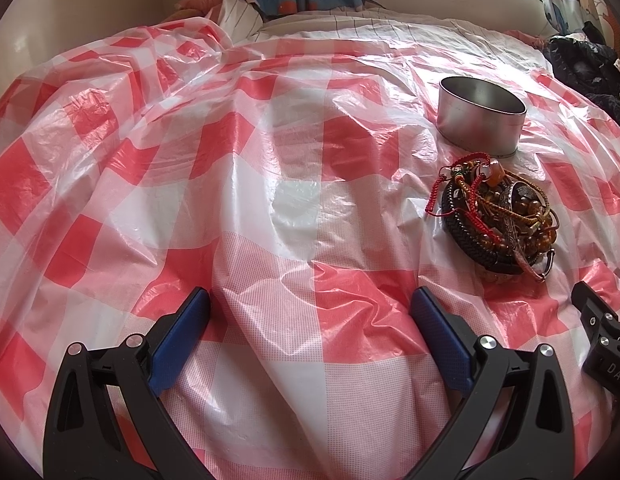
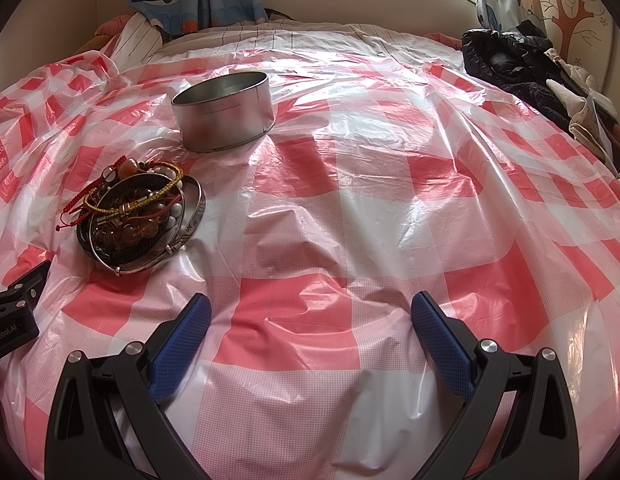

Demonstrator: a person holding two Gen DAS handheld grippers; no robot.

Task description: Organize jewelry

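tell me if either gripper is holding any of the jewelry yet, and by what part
Nothing is held. The left gripper and right gripper are both open over the checked cloth, apart from the jewelry pile and the metal tin.

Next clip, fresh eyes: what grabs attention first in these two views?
The tangled heap of beaded, corded and metal bracelets stands out, lying on the red-and-white checked plastic sheet. Just beyond it stands an open round silver tin. Both the left tongs and right tongs are open and holding nothing, short of the heap.
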